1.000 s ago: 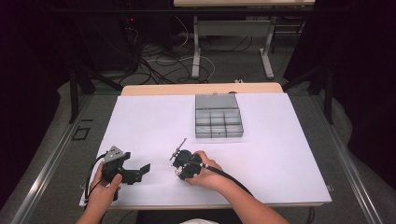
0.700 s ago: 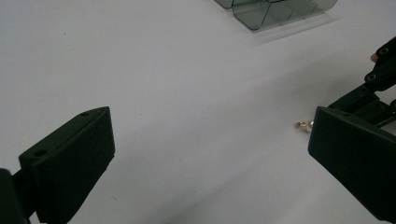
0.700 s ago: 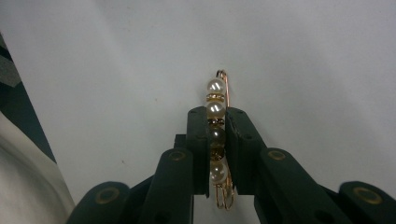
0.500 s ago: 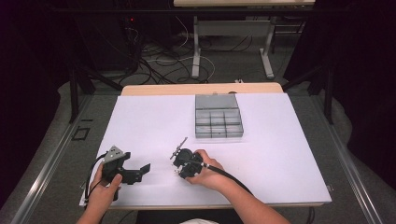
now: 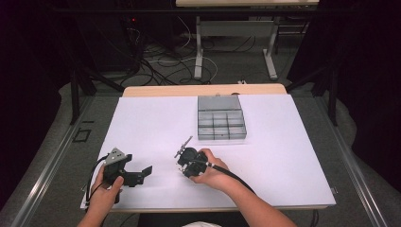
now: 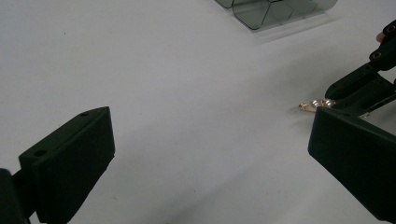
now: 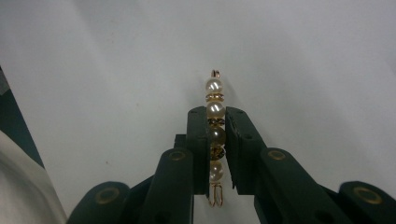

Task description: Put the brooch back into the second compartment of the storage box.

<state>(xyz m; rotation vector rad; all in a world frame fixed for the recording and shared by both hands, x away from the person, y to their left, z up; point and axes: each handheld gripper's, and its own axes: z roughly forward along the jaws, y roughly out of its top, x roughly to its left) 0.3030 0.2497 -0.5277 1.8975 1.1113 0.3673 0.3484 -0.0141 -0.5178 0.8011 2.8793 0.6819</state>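
Observation:
A gold pin strung with pearls [image 7: 214, 86] sits lengthwise between the jaws of my right gripper [image 7: 215, 114], which is shut on it; its far end pokes out past the fingertips, low over the white table. In the left gripper view the same pearl pin [image 6: 316, 103] shows at the right, held by the right gripper [image 6: 359, 88]. In the high view my right gripper [image 5: 185, 163] is near the table's front middle. My left gripper [image 5: 142, 174] rests at the front left. The jaws of the left gripper [image 6: 205, 154] stand wide open with nothing between them.
A grey compartment box [image 5: 221, 118] stands on the white table cover [image 5: 293, 156] behind the right gripper; its near corner shows as a clear grey box [image 6: 275, 9] in the left gripper view. A black cable [image 5: 231, 174] trails along the right forearm.

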